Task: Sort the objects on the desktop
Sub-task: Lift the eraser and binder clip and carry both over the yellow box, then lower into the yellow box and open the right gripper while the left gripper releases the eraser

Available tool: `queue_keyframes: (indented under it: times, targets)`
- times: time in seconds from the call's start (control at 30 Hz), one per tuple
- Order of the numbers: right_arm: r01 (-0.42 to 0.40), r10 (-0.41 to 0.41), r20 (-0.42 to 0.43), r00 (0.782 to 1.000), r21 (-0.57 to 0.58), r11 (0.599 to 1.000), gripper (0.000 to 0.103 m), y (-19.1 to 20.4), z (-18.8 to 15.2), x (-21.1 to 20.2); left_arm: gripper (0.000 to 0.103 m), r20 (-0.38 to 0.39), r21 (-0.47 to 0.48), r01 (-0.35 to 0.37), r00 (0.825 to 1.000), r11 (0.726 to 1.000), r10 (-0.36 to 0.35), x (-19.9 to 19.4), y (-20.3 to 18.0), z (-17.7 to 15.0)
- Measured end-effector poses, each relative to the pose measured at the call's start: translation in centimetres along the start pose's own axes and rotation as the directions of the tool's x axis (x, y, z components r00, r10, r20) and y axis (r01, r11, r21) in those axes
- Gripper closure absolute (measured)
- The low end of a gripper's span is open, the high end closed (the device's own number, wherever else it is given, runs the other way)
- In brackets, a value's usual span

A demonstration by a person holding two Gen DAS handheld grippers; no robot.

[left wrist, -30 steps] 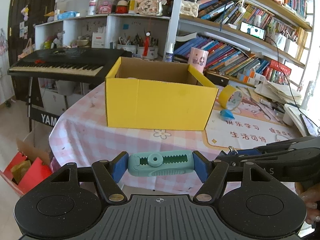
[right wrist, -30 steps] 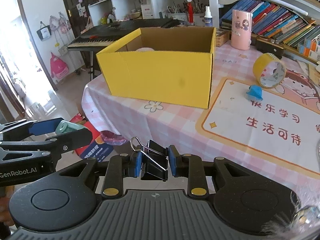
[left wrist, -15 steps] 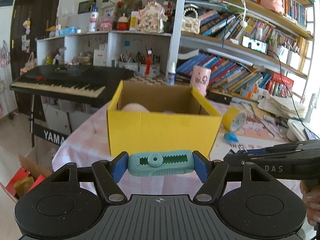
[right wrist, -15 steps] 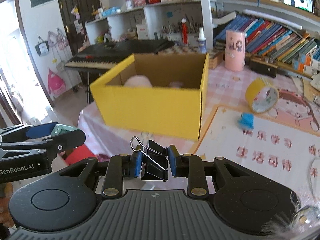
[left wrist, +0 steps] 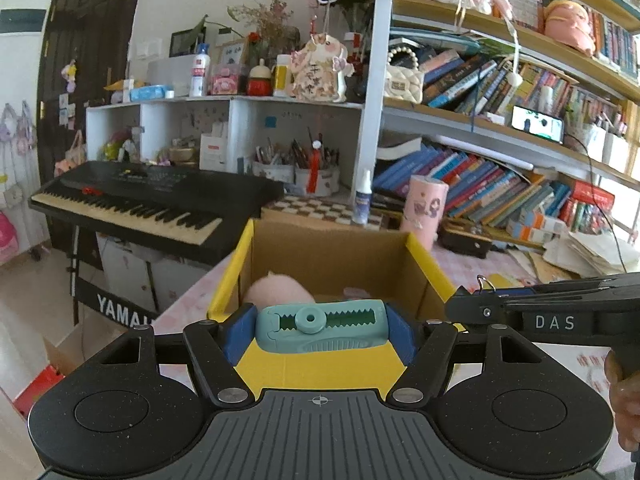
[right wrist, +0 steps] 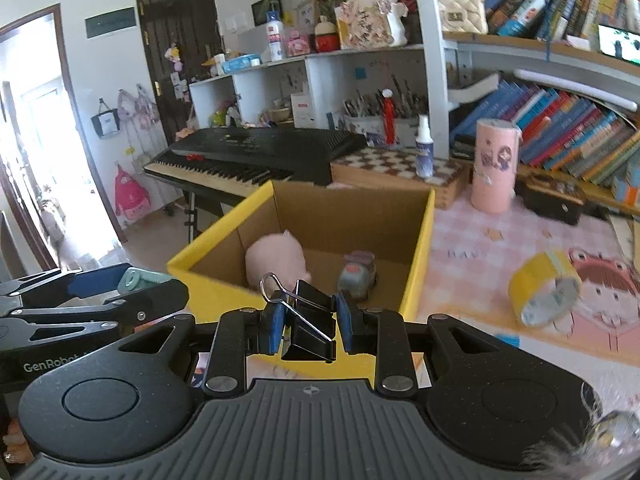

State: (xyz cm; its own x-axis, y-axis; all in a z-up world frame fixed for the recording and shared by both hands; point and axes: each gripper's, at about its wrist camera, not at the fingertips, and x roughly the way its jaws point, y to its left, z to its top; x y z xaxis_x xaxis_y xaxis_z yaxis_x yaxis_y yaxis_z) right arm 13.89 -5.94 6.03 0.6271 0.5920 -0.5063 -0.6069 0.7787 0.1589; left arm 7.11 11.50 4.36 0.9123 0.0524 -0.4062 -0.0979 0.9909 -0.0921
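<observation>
My left gripper (left wrist: 320,330) is shut on a teal plastic clip (left wrist: 322,328), held crosswise just in front of the near wall of the yellow cardboard box (left wrist: 320,368). My right gripper (right wrist: 306,330) is shut on a black binder clip (right wrist: 310,328) with wire handles, also at the box's near wall (right wrist: 208,284). Inside the box lie a pink pig toy (right wrist: 276,260) and a small grey toy (right wrist: 356,274). The right gripper (left wrist: 472,310) shows at the right of the left wrist view, and the left gripper (right wrist: 132,284) at the left of the right wrist view.
A yellow tape roll (right wrist: 544,294) lies on the pink checked tablecloth (right wrist: 480,248) right of the box. A pink cylinder (right wrist: 494,166) and a spray bottle (right wrist: 424,146) stand behind. A black keyboard (left wrist: 152,204) stands left, and bookshelves (left wrist: 500,184) line the back.
Both grippers rose and came closer to the yellow box with their clips, so the box's inside with the pink pig now shows. Neither grip has changed.
</observation>
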Motion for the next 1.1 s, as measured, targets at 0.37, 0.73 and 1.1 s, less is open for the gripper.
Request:
queue_keyframes:
  times: [0.37, 0.73, 1.1]
  targets:
    - [-0.033, 0.034, 0.003, 0.999, -0.103, 0.994, 0.078, -2.6, 3.8, 5.9, 0.033, 0.003, -0.035, -0.062, 0.998, 0.997, 0.062, 6.2, -0.1, 2.7]
    - [-0.095, 0.057, -0.122, 0.991, -0.332, 0.939, 0.078, -3.4, 4.6, 12.6, 0.033, -0.108, -0.038, -0.093, 0.990, 0.995, 0.089, 11.7, -0.2, 2.4]
    - [-0.185, 0.046, -0.277, 0.960, -0.504, 0.844, 0.078, -3.5, 3.3, 16.9, 0.033, -0.219, 0.014, -0.134, 0.966, 0.991, 0.134, 15.3, -0.4, 1.2]
